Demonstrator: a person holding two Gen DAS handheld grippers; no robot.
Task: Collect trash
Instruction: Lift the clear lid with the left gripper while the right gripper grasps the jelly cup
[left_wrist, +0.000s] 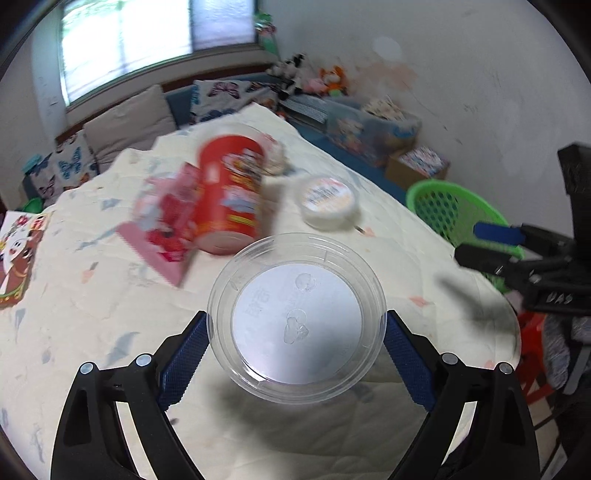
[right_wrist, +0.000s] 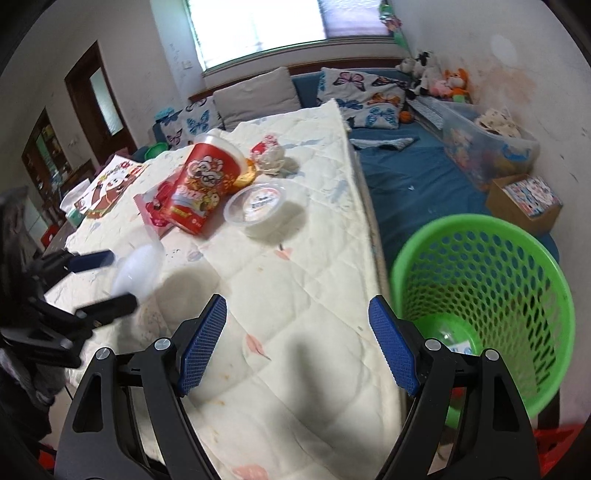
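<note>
Left gripper (left_wrist: 297, 325): jaws clamped on a clear plastic cup (left_wrist: 297, 317), held above the table (left_wrist: 92, 332), long axis along the fingers. Right gripper (right_wrist: 297, 332): jaws spread, holding nothing; green basket (right_wrist: 480, 295) at 3 o'clock.

Motion blur smears the print on the red snack tub (left_wrist: 231, 195) and the pink wrapper (left_wrist: 162, 225) touching it, while beyond the tub a crumpled wrapper (left_wrist: 275, 157) is mostly hidden.
</note>
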